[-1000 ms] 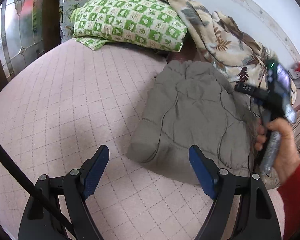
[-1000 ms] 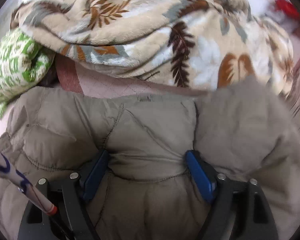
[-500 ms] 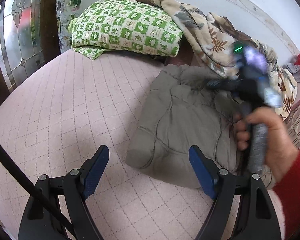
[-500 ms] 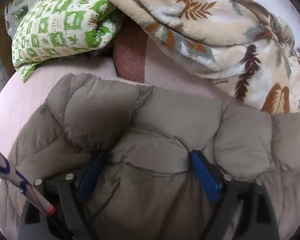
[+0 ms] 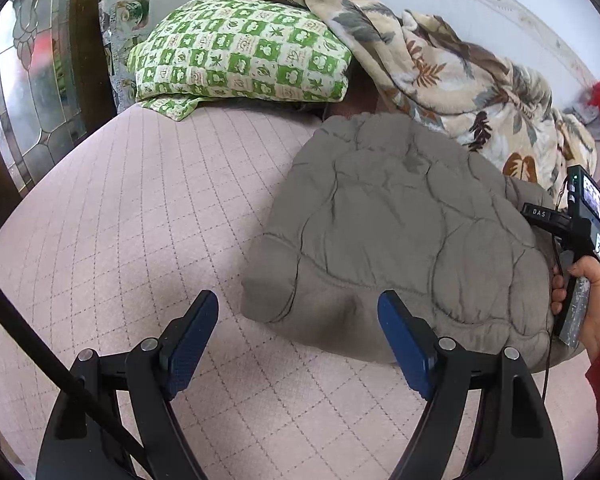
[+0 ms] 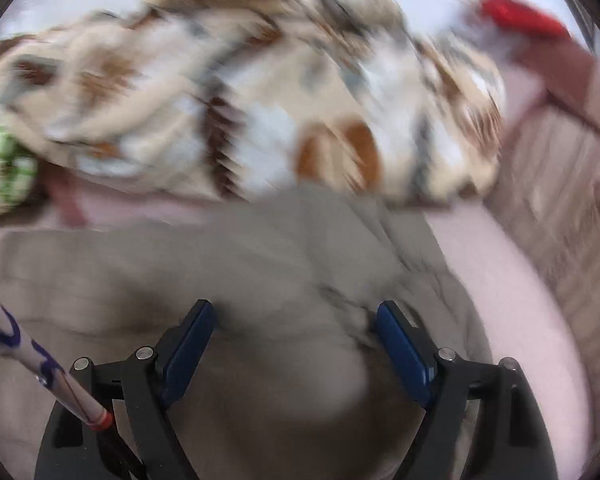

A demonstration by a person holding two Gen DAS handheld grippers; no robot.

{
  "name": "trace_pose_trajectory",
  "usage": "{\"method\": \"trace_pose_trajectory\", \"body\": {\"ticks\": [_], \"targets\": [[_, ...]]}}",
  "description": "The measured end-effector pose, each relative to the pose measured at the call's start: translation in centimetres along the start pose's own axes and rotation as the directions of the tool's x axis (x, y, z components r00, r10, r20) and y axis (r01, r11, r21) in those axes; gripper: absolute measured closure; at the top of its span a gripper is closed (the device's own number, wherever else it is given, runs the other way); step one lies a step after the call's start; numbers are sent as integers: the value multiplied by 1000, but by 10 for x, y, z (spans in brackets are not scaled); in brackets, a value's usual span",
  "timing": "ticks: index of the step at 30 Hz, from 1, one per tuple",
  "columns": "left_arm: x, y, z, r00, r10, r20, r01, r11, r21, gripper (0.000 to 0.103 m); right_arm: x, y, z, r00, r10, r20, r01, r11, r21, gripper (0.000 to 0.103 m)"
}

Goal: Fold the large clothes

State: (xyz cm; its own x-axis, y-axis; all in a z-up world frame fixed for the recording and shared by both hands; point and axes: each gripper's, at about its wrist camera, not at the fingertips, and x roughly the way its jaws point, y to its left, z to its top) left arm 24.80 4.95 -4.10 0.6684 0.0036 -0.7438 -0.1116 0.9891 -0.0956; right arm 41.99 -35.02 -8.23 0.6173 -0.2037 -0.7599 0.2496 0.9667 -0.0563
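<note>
Left wrist view: quilted jacket [image 5: 400, 232] lies ahead-right of the left gripper [image 5: 298, 344], jaws spread, empty; right gripper [image 6: 296, 344] nearer, directly over it, spread, gripping nothing.

Soft even daylight; left view sharp, right view heavily motion-blurred

Readable in the left wrist view: "DAS" in white letters on the black body of the right gripper [image 5: 572, 236] — just below it, a white sticker with a handwritten "3" and further marks too small to read
</note>
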Motion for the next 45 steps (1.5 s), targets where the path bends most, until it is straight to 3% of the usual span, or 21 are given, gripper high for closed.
{"method": "trace_pose_trajectory", "body": {"ticks": [3, 6, 9, 13, 17, 20, 24, 26, 30, 39, 42, 45], "targets": [[2, -2, 0, 1000, 13, 0, -13, 1000, 10, 22, 27, -19, -4, 996, 67, -51, -62, 994, 90, 6], [-1, 0, -1, 1000, 5, -2, -5, 1000, 2, 22, 18, -8, 1, 999, -3, -48, 4, 1000, 28, 6], [-5, 0, -2, 1000, 4, 5, -4, 1000, 7, 22, -24, 19, 0, 993, -52, 103, 59, 996, -74, 13], [-7, -1, -3, 1000, 0, 6, 0, 1000, 9, 22, -90, 54, -13, 969, 40, 245, 0, 987, -161, 13], [-8, 1, -2, 1000, 5, 11, -5, 1000, 6, 22, -99, 94, -36, 966, 205, 155, -168, 960, -224, 13], [-9, 5, -1, 1000, 5, 9, -5, 1000, -8, 22, -69, 123, -57, 981, 180, 66, -159, 957, -241, 13], [-11, 8, 0, 1000, -7, 0, 7, 1000, -25, 22, -58, 128, -62, 986, 153, 65, -135, 965, -224, 8], [-14, 9, 1, 1000, -13, 0, 13, 1000, -27, 22, -65, 121, -58, 984, 170, 56, -155, 967, -204, 8], [-17, 8, 0, 1000, -5, 4, 5, 1000, -24, 22, -105, 73, -63, 974, 192, 122, -174, 974, -148, 8], [-9, 13, 2, 1000, 13, -16, -13, 999, -46, 22, -140, -69, -129, 983, 156, 96, -159, 987, 15, 8], [6, 28, 10, 996, -70, -50, 64, 992, -111, 22, -132, -116, -153, 983, 172, 69, -179, 975, 128, 8], [27, 52, 15, 977, -198, -75, 174, 952, -251, 22, -115, -146, -172, 976, 214, 44, -218, 949, 229, 5]]}}
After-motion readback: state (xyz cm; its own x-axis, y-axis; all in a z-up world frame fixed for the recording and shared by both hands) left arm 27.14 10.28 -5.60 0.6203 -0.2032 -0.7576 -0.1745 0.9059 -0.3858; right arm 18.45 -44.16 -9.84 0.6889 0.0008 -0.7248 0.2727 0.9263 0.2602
